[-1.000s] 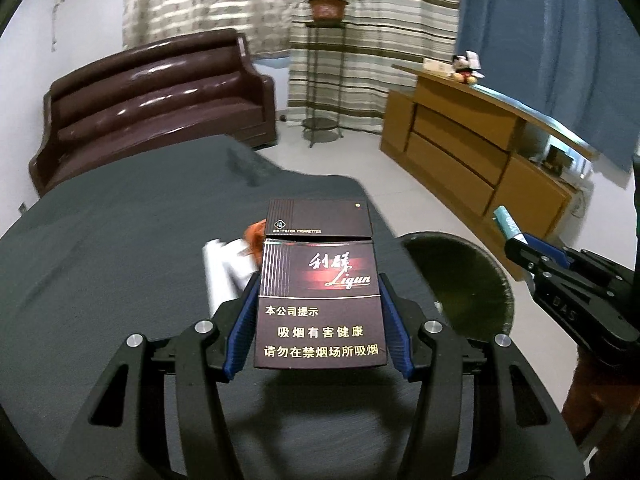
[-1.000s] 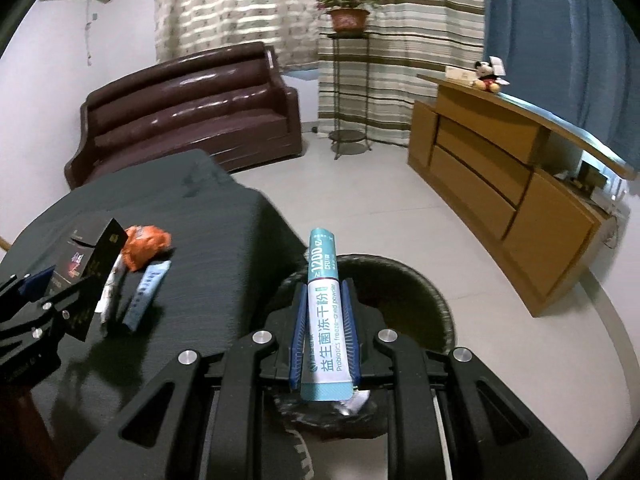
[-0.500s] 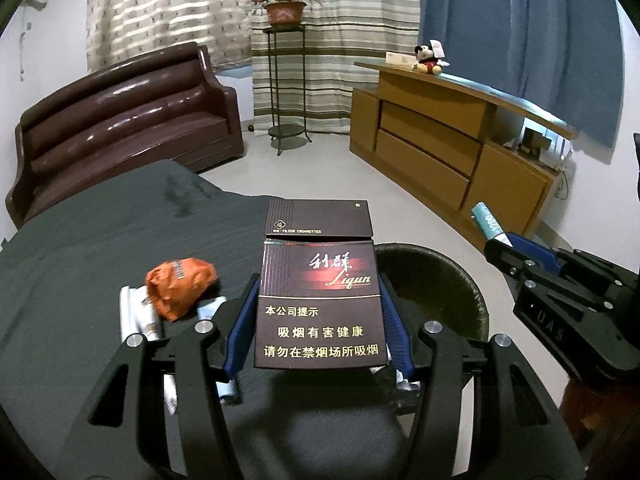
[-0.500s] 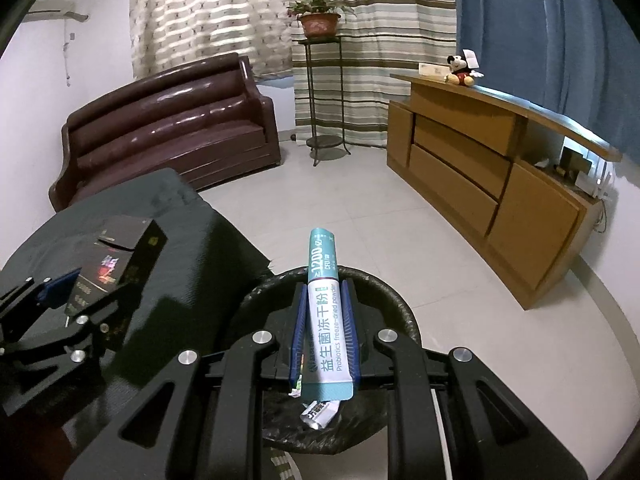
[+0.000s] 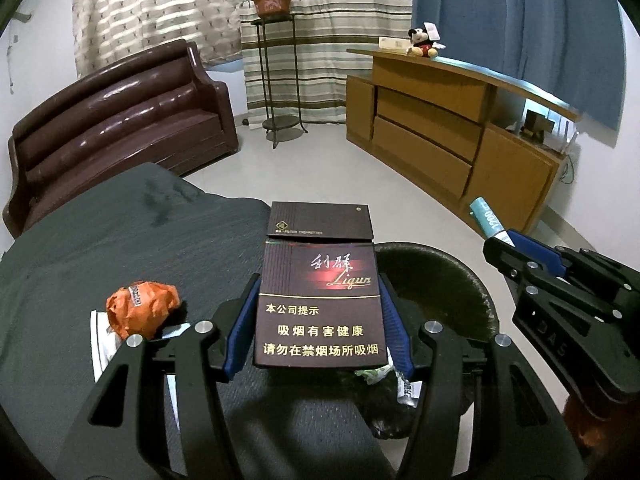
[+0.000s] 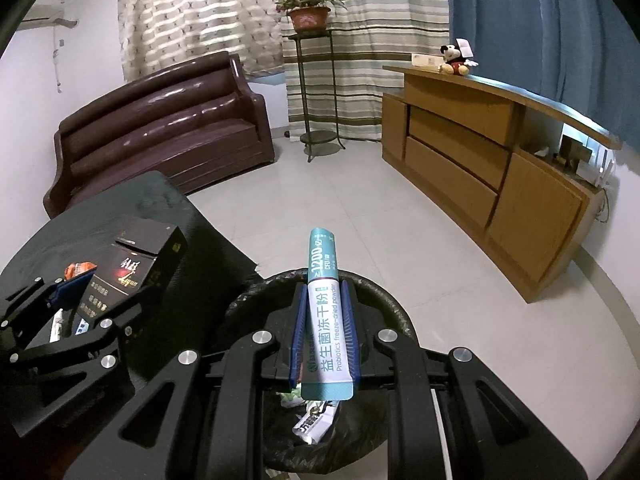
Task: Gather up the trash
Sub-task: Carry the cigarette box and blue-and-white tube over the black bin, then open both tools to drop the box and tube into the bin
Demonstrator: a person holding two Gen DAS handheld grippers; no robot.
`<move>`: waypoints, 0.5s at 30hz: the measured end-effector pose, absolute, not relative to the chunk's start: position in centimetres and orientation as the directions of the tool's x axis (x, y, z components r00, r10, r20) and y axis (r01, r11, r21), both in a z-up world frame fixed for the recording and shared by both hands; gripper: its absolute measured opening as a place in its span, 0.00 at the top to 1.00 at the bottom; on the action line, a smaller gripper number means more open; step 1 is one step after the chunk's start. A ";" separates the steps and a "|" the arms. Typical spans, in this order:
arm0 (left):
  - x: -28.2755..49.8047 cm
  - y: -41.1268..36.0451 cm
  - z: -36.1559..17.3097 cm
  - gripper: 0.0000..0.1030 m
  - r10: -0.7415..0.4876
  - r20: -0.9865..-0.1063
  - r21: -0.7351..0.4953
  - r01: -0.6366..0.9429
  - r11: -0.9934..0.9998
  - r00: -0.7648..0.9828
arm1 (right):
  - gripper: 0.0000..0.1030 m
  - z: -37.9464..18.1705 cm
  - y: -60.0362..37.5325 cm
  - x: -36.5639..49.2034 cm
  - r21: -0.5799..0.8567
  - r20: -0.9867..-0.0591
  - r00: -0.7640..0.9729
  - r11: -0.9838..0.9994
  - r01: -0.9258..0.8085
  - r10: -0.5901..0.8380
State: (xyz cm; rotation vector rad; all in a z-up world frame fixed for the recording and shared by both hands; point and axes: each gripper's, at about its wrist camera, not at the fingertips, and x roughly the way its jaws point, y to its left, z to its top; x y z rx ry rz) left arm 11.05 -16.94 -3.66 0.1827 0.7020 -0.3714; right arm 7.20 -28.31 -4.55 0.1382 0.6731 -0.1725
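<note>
Over the last second both hands had swung from the dark-clothed table toward the black-lined round bin. The left gripper clamped a dark maroon cigarette box at the bin's near edge; the right gripper, nearly closed, pinched a teal-and-white powder sachet above the bin, ready to drop.

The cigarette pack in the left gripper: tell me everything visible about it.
The cigarette pack is a dark maroon cardboard box with a red glow, gold "Ligun" script and pale Chinese warning text on its lower half. Its flip lid stands open, tilted back. It is pinched by its two narrow sides between the blue-padded fingers of the left gripper, face up toward the camera. It hangs at the edge of the dark-covered table, next to the black-lined trash bin. Contents cannot be seen.
</note>
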 end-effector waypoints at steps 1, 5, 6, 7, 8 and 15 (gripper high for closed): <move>11.2 -16.9 -3.7 0.47 -0.268 -0.662 0.042 0.391 0.919 0.700 | 0.82 -4.6 -28.4 7.3 0.074 -0.632 0.767 0.976 0.204 -0.113; 11.8 -17.2 -4.1 0.46 -0.257 -0.670 0.047 0.386 0.922 0.696 | 0.79 -5.1 -28.8 7.6 0.095 -0.639 0.762 0.972 0.215 -0.106; 11.9 -17.2 -4.2 0.46 -0.256 -0.672 0.047 0.385 0.922 0.695 | 0.76 -5.1 -28.9 7.6 0.100 -0.641 0.760 0.971 0.219 -0.105; 12.0 -17.2 -4.2 0.45 -0.255 -0.675 0.046 0.384 0.922 0.693 | 0.74 -5.1 -29.0 7.7 0.103 -0.642 0.760 0.970 0.221 -0.105; 12.1 -17.2 -4.3 0.44 -0.256 -0.678 0.042 0.384 0.922 0.689 | 0.73 -5.1 -29.1 7.7 0.106 -0.641 0.760 0.969 0.224 -0.106; 12.2 -17.2 -4.2 0.40 -0.259 -0.674 0.033 0.379 0.925 0.691 | 0.72 -5.0 -29.0 7.7 0.106 -0.640 0.761 0.968 0.228 -0.109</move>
